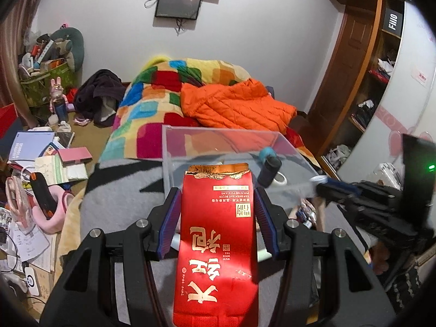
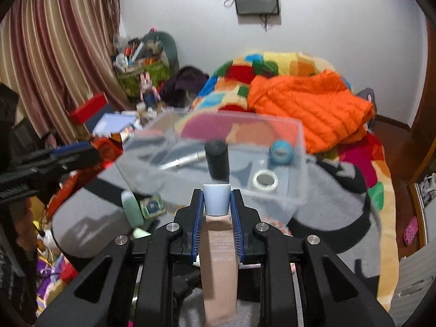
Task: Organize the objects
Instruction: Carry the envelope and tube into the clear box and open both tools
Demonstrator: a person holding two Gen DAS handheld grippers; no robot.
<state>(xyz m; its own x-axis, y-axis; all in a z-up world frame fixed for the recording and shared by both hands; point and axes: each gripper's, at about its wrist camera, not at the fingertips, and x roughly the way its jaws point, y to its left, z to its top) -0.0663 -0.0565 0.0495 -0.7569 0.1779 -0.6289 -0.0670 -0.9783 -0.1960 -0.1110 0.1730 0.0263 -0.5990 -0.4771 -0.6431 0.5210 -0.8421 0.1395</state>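
My left gripper (image 1: pixel 218 212) is shut on a red tea packet (image 1: pixel 218 234) with gold characters, held just in front of a clear plastic box (image 1: pixel 190 136) on the bed. My right gripper (image 2: pixel 217 204) is shut on a beige foundation bottle (image 2: pixel 219 256) with a pale blue cap, held before the same clear box (image 2: pixel 298 136). In the box lie a black cylinder (image 2: pixel 216 160), a blue tape roll (image 2: pixel 280 151), a white tape roll (image 2: pixel 265 181) and a silver pen (image 2: pixel 182 160). The right gripper also shows at the right of the left wrist view (image 1: pixel 324 184).
An orange puffer jacket (image 1: pixel 234 103) and a colourful patchwork blanket (image 1: pixel 152 100) lie behind the box. A green tube (image 2: pixel 132 208) and a small tin (image 2: pixel 152 205) lie on the grey blanket left of the box. Cluttered books and papers (image 1: pixel 49 158) are at the left, a wooden shelf (image 1: pixel 362 62) at the right.
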